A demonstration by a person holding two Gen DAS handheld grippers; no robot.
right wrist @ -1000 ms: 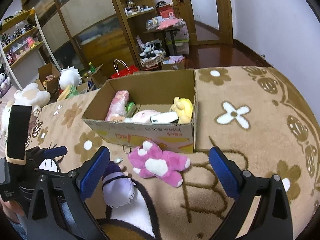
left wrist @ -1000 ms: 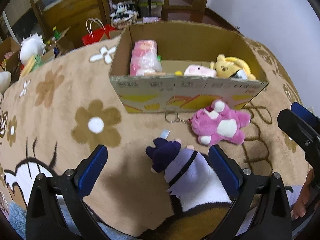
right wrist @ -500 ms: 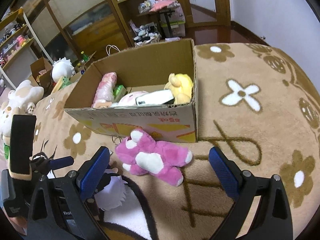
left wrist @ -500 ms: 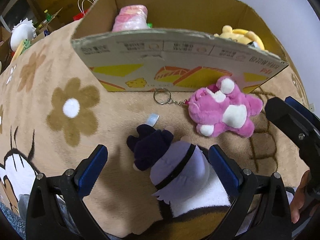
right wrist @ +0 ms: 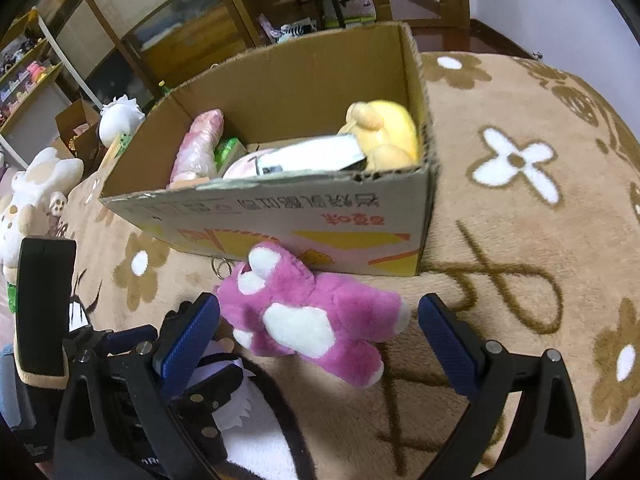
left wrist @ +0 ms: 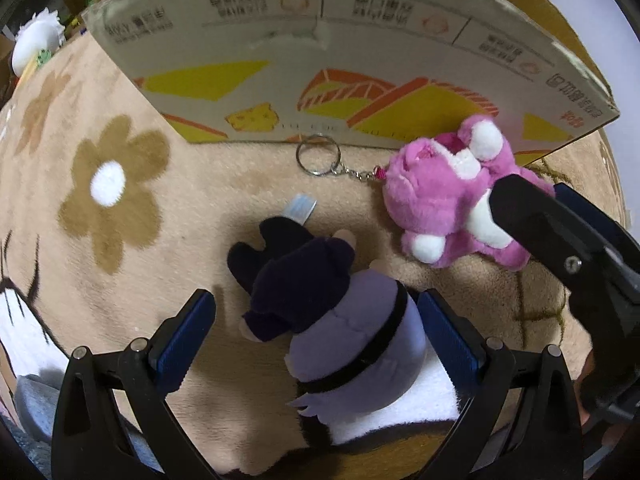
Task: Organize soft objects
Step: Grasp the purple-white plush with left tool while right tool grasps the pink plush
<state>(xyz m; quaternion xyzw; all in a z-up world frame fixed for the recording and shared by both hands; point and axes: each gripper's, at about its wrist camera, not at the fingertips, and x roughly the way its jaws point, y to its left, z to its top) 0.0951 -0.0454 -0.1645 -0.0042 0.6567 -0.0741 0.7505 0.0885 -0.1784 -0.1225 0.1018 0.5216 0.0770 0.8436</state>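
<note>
A purple and lavender plush doll (left wrist: 332, 312) lies on the rug between the open jaws of my left gripper (left wrist: 316, 336). A pink plush bear (right wrist: 308, 316) with a key ring (left wrist: 318, 155) lies in front of the cardboard box (right wrist: 304, 216); it also shows in the left wrist view (left wrist: 448, 208). My right gripper (right wrist: 318, 336) is open with the bear between its fingers. The box holds a yellow plush (right wrist: 384, 136), a pink wrapped plush (right wrist: 198, 144) and other soft items.
A brown flower-patterned rug (right wrist: 520, 208) covers the floor. White plush toys (right wrist: 36, 188) and small boxes stand at the far left. Shelves and a cabinet (right wrist: 168, 28) line the back of the room. A small white tag (left wrist: 300, 208) lies by the doll.
Both grippers moved forward and down toward the rug. The left now straddles the purple doll, the right now straddles the pink bear. The box looms closer.
</note>
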